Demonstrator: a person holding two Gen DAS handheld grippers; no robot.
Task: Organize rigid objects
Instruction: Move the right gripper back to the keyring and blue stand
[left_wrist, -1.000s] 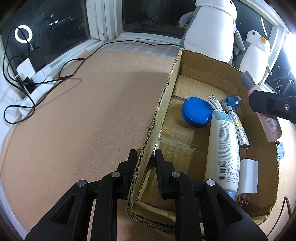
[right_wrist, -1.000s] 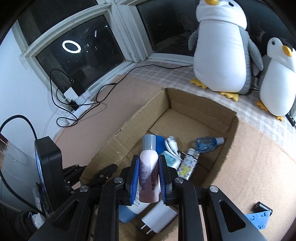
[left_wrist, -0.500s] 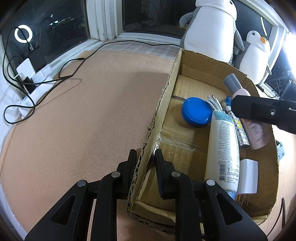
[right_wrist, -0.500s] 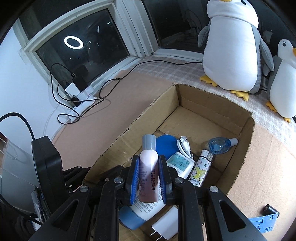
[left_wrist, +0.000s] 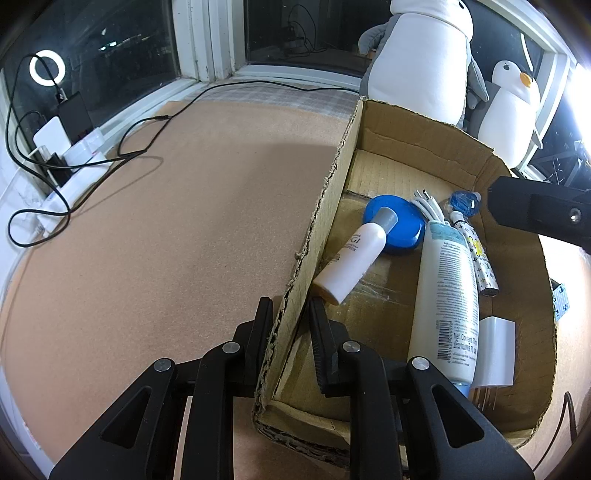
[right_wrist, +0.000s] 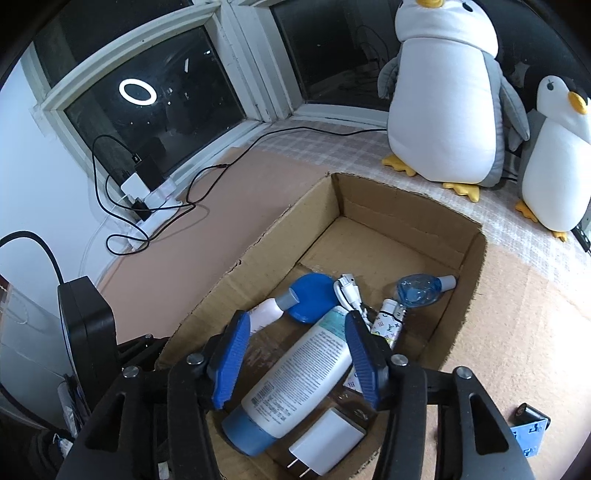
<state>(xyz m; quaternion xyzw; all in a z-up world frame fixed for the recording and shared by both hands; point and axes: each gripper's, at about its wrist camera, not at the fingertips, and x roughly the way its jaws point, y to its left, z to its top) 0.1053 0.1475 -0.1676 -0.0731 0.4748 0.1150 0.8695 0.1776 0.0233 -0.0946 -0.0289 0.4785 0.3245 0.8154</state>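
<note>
An open cardboard box (left_wrist: 334, 173) (right_wrist: 280, 229) sits on the tan floor. My left gripper (left_wrist: 290, 319) is shut on the box's near left wall. The right gripper (right_wrist: 297, 356) hovers over the box, its blue-padded jaws opening with nothing pressed between them. The pink bottle with a grey cap (left_wrist: 351, 262) (right_wrist: 266, 314) lies in the box against the left wall, cap resting on a blue lid (left_wrist: 404, 230) (right_wrist: 314, 301). Beside it lie a large white lotion bottle (left_wrist: 447, 295) (right_wrist: 303, 376), a white plug (left_wrist: 495, 350) (right_wrist: 332, 443), a patterned tube (left_wrist: 478, 262) (right_wrist: 388, 326) and a white cable (left_wrist: 428, 206).
Two plush penguins (right_wrist: 443, 92) (right_wrist: 557, 158) stand behind the box by the window. A power strip with chargers and black cables (left_wrist: 55, 155) (right_wrist: 144, 192) lies at the left wall. A small blue and black piece (right_wrist: 528, 424) rests on the floor right of the box.
The right gripper's jaws have spread apart and let go of the pink bottle, which now lies inside the box. The left gripper has not moved.
</note>
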